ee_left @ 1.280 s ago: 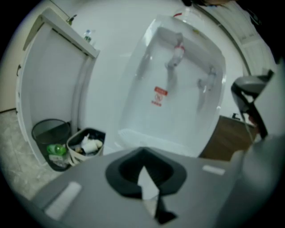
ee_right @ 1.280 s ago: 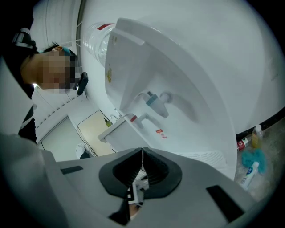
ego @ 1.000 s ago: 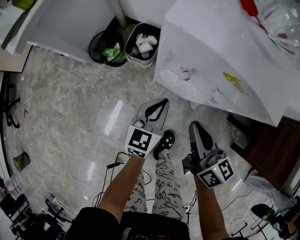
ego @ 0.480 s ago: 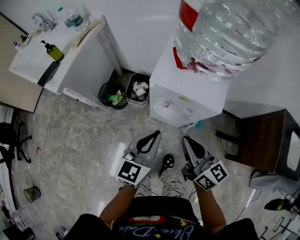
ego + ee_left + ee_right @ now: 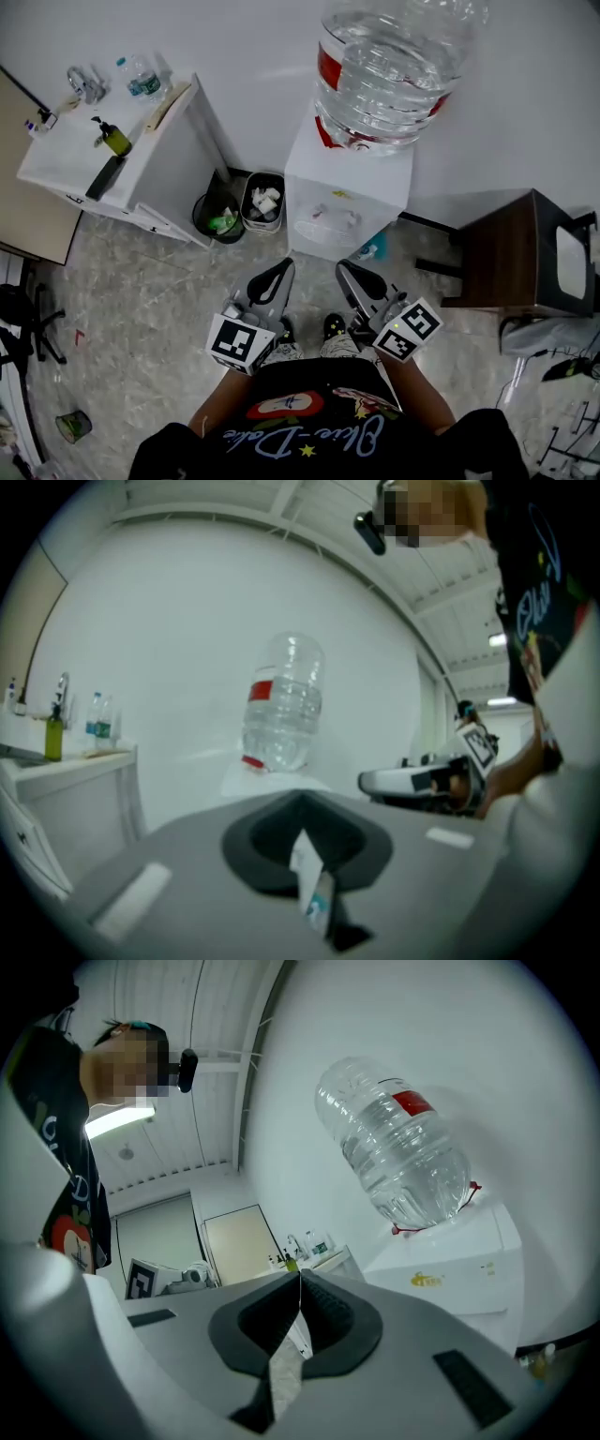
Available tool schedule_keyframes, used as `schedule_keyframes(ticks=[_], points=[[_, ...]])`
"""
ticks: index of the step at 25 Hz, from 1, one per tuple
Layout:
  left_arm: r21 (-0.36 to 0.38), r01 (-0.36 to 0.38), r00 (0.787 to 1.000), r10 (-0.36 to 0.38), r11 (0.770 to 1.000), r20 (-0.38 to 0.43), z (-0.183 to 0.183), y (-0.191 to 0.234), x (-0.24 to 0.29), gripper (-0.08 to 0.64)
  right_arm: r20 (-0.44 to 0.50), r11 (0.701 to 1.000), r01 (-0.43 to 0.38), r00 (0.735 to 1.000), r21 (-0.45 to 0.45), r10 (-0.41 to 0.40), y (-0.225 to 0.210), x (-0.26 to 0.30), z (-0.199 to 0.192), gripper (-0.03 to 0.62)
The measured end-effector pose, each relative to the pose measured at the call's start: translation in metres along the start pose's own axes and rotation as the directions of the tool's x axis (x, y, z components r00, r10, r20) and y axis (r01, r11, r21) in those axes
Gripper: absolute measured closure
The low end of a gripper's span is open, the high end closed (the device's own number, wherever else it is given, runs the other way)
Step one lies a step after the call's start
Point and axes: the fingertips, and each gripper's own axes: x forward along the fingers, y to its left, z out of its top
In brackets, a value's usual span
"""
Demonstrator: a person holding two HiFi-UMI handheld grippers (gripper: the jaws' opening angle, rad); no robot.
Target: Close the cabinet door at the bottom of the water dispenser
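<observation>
The white water dispenser (image 5: 345, 199) stands against the wall with a large clear bottle (image 5: 392, 66) upside down on top. Its front is steeply foreshortened, and the bottom cabinet door does not show in any view. My left gripper (image 5: 280, 267) and right gripper (image 5: 346, 270) hover side by side in front of the dispenser, apart from it, both shut and empty. In the left gripper view the jaws (image 5: 301, 803) meet below the bottle (image 5: 284, 702). In the right gripper view the closed jaws (image 5: 298, 1276) point past the dispenser (image 5: 459, 1274) and bottle (image 5: 398, 1152).
A white sink counter (image 5: 127, 164) stands at the left, with a black bin (image 5: 217, 217) and a white bin (image 5: 262, 202) between it and the dispenser. A dark wooden side table (image 5: 511, 253) is at the right. My feet (image 5: 333, 325) are on the marble floor.
The head view has risen and pulled back, so the whole dispenser and bottle show. Both grippers have drawn back toward my body, away from the dispenser's base.
</observation>
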Motion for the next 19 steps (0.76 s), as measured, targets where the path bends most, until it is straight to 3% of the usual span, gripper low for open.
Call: schedule_keyframes(ticks=[19], points=[[-0.022,0.092,0.996,-0.093,0.996,-0.015,0.000,0.004,0.005,0.560,0.028,0.999,0.042,0.999,-0.020,-0.041,0.012,0.012,0.007,0.577]])
